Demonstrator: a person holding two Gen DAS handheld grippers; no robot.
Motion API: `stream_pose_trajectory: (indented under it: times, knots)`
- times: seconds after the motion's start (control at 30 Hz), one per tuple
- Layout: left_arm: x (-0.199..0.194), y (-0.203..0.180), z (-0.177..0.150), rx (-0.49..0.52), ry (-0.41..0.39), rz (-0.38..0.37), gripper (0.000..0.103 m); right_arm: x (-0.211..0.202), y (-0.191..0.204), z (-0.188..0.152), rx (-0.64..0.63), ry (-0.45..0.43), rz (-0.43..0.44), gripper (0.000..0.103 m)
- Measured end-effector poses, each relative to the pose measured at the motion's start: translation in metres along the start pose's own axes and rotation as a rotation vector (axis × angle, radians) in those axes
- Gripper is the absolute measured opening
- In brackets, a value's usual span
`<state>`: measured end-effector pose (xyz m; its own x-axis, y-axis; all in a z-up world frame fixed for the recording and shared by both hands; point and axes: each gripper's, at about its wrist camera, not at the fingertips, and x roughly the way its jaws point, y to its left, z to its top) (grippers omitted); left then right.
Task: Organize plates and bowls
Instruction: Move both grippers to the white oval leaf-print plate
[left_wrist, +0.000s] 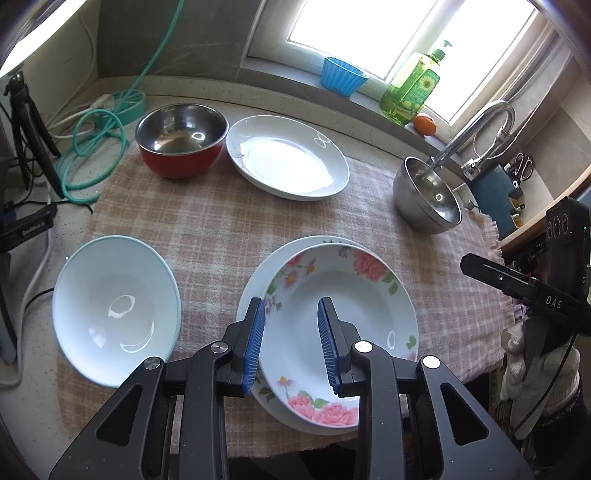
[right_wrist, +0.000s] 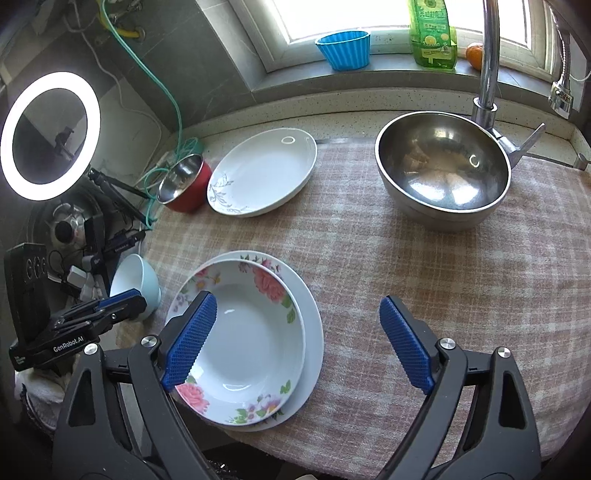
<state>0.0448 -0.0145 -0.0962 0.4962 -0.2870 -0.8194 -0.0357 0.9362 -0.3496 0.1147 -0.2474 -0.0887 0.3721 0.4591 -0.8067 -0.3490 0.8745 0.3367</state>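
Checked cloth (right_wrist: 369, 258) beneath both tools. Steel bowl (right_wrist: 443, 166) far ahead of the right gripper (right_wrist: 297, 338), whose jaws stand wide apart, holding nothing. Floral plate (left_wrist: 332, 325), stacked on a plain plate (left_wrist: 255, 288), lies beneath the left gripper (left_wrist: 291, 343), jaws parted and empty. Pale blue bowl (left_wrist: 114, 306) to its left.
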Motion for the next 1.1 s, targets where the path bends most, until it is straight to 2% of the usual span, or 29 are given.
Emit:
stream_pose_trajectory:
  times: [0.17, 0.3, 0.37, 0.5, 0.7, 0.77, 0.83, 0.87, 1.03, 1.1]
  knots:
    - [0.000, 0.000, 0.010, -0.020, 0.003, -0.024, 0.028, -0.002, 0.001, 0.029, 0.009, -0.040, 0.032, 0.094]
    - [0.002, 0.002, 0.025, -0.023, 0.000, -0.036, 0.028, -0.005, 0.011, 0.056, -0.029, -0.084, 0.056, 0.099]
    - [0.002, 0.005, 0.034, -0.046, -0.014, -0.051, 0.028, -0.007, 0.016, 0.070, -0.057, -0.109, 0.057, 0.099]
    - [0.009, 0.013, 0.050, -0.103, -0.023, -0.054, 0.028, 0.000, 0.022, 0.101, -0.108, -0.104, 0.057, 0.099]
    - [0.023, 0.026, 0.066, -0.200, -0.034, -0.045, 0.028, 0.036, 0.005, 0.144, -0.063, 0.009, 0.079, 0.099]
    - [0.030, 0.032, 0.071, -0.244, -0.033, -0.047, 0.028, 0.054, -0.004, 0.156, -0.037, 0.049, 0.093, 0.094]
    - [0.037, 0.036, 0.076, -0.279, -0.027, -0.048, 0.028, 0.073, -0.012, 0.166, -0.011, 0.099, 0.110, 0.083]
    - [0.041, 0.039, 0.078, -0.298, -0.024, -0.045, 0.028, 0.083, -0.015, 0.169, -0.008, 0.122, 0.114, 0.082]
    - [0.056, 0.051, 0.090, -0.371, -0.033, -0.045, 0.028, 0.127, -0.018, 0.190, -0.040, 0.197, 0.083, 0.066]
    - [0.063, 0.055, 0.096, -0.390, -0.034, -0.038, 0.028, 0.144, -0.020, 0.196, -0.040, 0.222, 0.074, 0.065]
